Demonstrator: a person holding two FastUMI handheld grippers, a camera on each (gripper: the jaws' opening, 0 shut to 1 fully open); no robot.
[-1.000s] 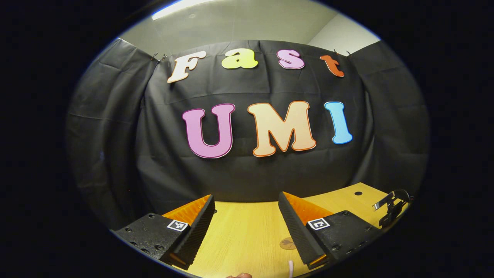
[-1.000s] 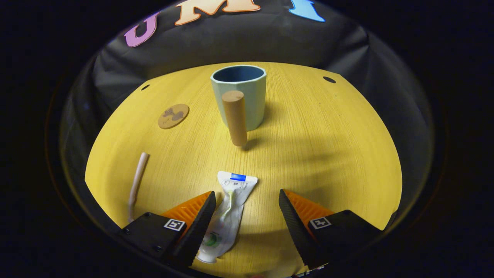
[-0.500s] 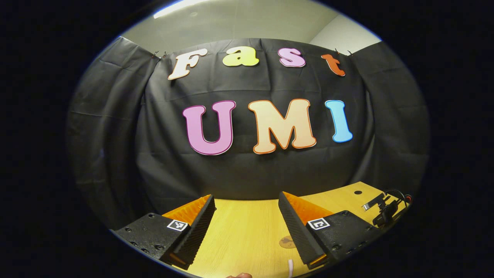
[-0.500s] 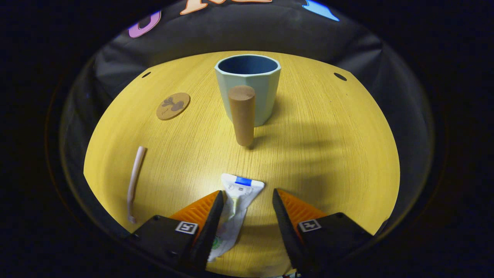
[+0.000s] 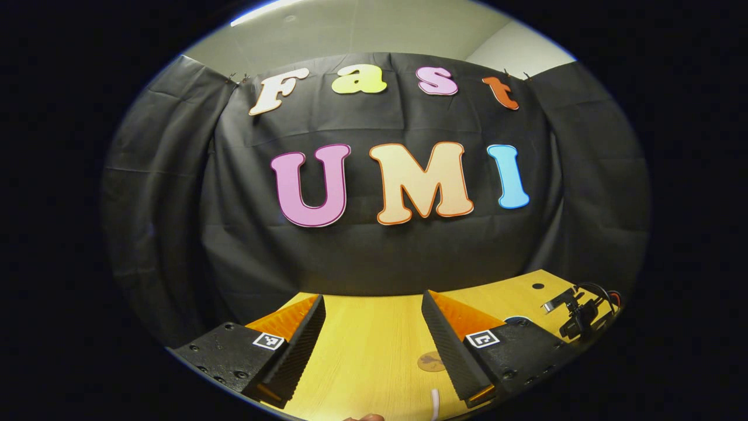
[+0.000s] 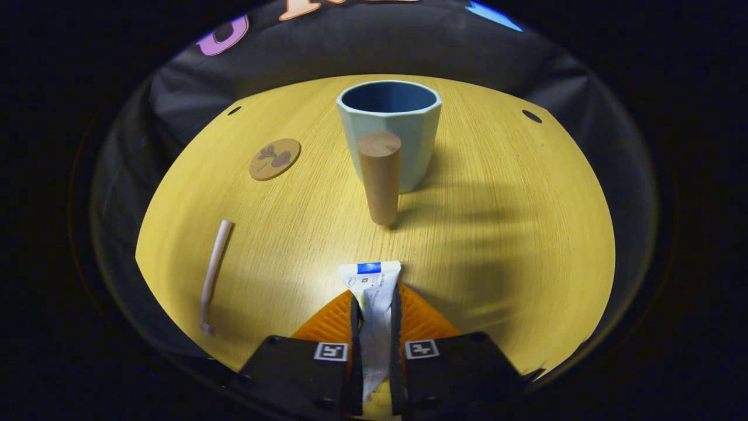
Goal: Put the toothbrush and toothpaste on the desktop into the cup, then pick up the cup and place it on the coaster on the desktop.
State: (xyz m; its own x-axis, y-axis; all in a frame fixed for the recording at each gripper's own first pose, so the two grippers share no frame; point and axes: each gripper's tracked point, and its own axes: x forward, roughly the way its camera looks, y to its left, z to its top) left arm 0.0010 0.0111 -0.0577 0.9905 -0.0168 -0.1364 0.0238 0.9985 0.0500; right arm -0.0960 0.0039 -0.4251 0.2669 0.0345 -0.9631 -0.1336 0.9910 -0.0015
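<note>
Pinching the toothpaste between its jaws, the right gripper holds the tube pointing at 12 o'clock toward the cup; toothbrush lies at 9 o'clock, coaster at 11. Left gripper hovers over the bench, jaws wide

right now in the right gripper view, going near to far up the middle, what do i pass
right gripper shut on the toothpaste tube → wooden cylinder standing upright → cup → far desktop edge → black cloth wall
</note>
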